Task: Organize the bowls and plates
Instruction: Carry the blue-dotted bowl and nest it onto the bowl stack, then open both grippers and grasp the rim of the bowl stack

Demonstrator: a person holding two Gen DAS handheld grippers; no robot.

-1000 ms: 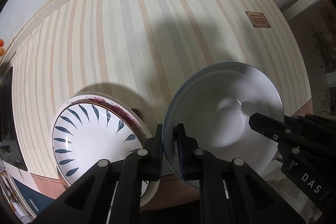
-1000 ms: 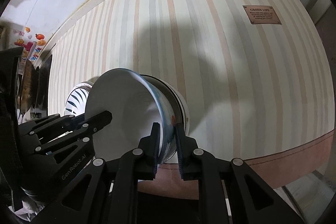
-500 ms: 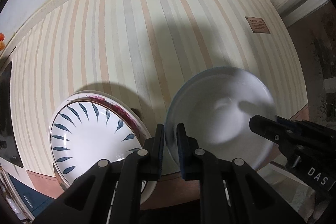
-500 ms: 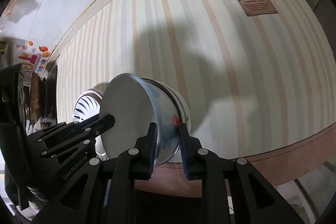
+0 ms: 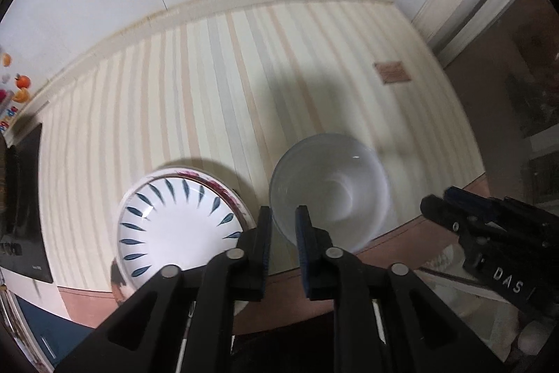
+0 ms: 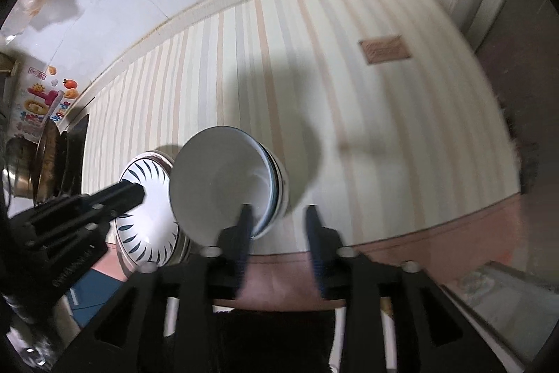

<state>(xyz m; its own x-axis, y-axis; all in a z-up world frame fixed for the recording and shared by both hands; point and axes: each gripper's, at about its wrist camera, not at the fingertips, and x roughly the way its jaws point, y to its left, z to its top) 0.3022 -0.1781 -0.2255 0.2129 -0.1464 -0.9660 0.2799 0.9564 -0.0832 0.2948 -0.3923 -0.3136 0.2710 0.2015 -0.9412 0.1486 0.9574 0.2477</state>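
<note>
Plain white ceramic bowl stands right of the leaf-patterned plate; left tongs straddle its near rim, slightly parted, right tongs spread wide.

plate stack at 9 o'clock of bowl, just beside | both on tabletop | wall plaque at 1 o'clock, well behind bowl
</note>
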